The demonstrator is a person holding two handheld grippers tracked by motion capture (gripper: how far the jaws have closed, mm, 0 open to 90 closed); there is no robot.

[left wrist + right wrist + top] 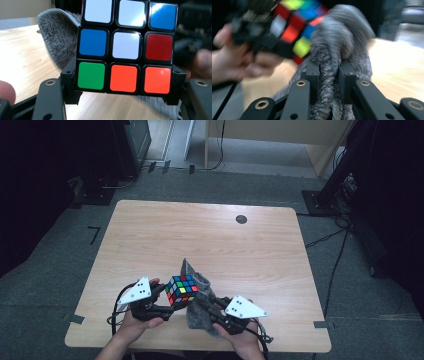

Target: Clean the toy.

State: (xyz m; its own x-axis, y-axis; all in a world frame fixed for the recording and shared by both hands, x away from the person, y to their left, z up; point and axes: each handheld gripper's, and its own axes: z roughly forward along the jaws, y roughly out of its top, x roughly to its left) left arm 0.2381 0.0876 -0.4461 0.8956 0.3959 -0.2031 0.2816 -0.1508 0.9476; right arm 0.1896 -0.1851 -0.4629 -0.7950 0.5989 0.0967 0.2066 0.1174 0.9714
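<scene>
Cube (181,290): scrambled colours, black frame, against fuzzy grey cloth (200,312).

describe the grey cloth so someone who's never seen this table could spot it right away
Start at the light wooden table and go to its near edge, where the person's two hands work. The grey cloth hangs bunched in the right claw, rising against the Rubik's cube that the left claw holds. It is the soft, fuzzy, plain grey thing beside a hard, many-coloured cube.
</scene>
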